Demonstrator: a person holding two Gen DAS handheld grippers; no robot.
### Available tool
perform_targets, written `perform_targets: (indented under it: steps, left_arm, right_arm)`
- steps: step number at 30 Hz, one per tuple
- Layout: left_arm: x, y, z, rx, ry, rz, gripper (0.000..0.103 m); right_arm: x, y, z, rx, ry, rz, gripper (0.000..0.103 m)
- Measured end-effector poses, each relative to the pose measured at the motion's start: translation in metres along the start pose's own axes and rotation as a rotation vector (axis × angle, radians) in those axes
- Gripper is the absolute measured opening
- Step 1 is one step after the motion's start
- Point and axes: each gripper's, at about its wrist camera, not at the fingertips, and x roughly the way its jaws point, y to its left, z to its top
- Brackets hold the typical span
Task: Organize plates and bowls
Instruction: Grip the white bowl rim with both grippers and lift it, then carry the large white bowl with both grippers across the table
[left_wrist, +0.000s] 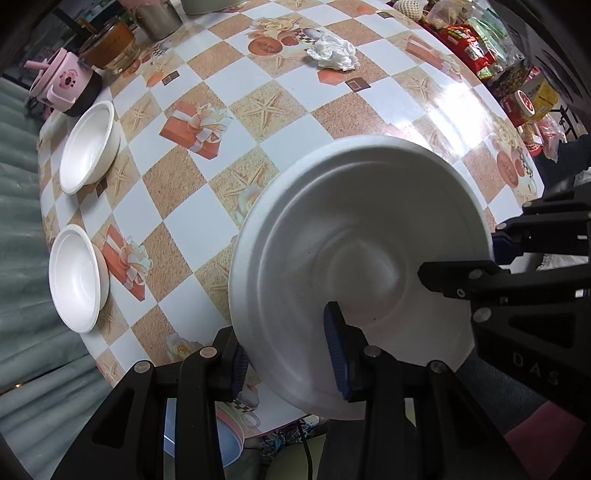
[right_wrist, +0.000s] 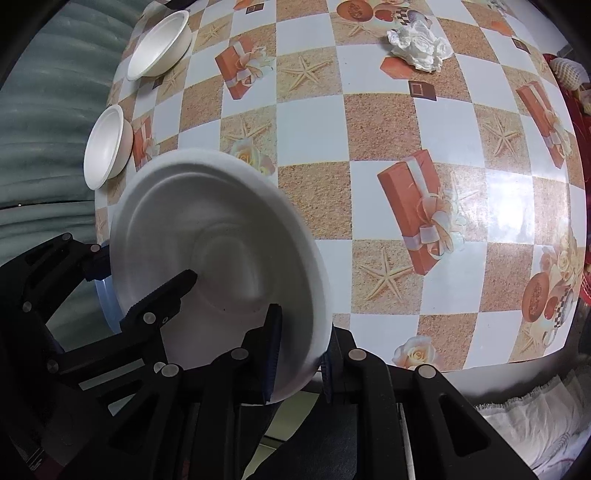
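A large white foam plate (left_wrist: 351, 229) (right_wrist: 207, 221) hangs tilted over the near edge of the patterned table (left_wrist: 258, 155) (right_wrist: 388, 147). My left gripper (left_wrist: 286, 332) is shut on its near rim, one pad inside the dish and one beneath. My right gripper (right_wrist: 301, 339) is shut on the opposite rim the same way. Each gripper also shows in the other's view, the right gripper (left_wrist: 461, 254) and the left gripper (right_wrist: 144, 266). Two small white bowls (left_wrist: 88, 147) (left_wrist: 75, 277) sit upright along the table's left edge, also seen as the far bowl (right_wrist: 159, 44) and the near bowl (right_wrist: 105, 147).
A crumpled tissue (left_wrist: 332, 51) (right_wrist: 417, 44) lies at the far middle. A pink pot (left_wrist: 62, 81), a glass jar (left_wrist: 110, 44) and a metal cup (left_wrist: 159, 18) stand at the far left. Snack packets (left_wrist: 472, 48) crowd the right edge. A blue-rimmed basin (left_wrist: 229, 443) sits below the table.
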Motion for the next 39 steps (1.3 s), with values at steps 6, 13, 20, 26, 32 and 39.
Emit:
perform_targets:
  steps: [6, 13, 20, 26, 32, 39]
  left_arm:
    - [0.0, 0.006, -0.007, -0.019, 0.0, -0.016, 0.041]
    - [-0.002, 0.009, -0.014, -0.021, -0.005, -0.024, 0.041]
    - [-0.003, 0.018, -0.017, -0.037, -0.011, -0.035, 0.041]
    - [-0.002, 0.026, -0.024, -0.068, -0.013, -0.053, 0.041]
    - [0.0, 0.037, -0.034, -0.114, -0.014, -0.067, 0.041]
    - [0.001, 0.05, -0.044, -0.18, -0.01, -0.068, 0.041]
  right_arm:
    - [0.014, 0.017, 0.003, -0.021, 0.01, -0.01, 0.021]
    - [0.019, 0.027, 0.005, -0.03, 0.013, -0.026, 0.021]
    - [0.018, 0.04, 0.009, -0.063, 0.013, -0.051, 0.021]
    - [0.021, 0.049, 0.01, -0.088, 0.024, -0.07, 0.021]
    - [0.027, 0.063, 0.012, -0.134, 0.042, -0.091, 0.021]
    - [0.031, 0.079, 0.021, -0.194, 0.062, -0.109, 0.021]
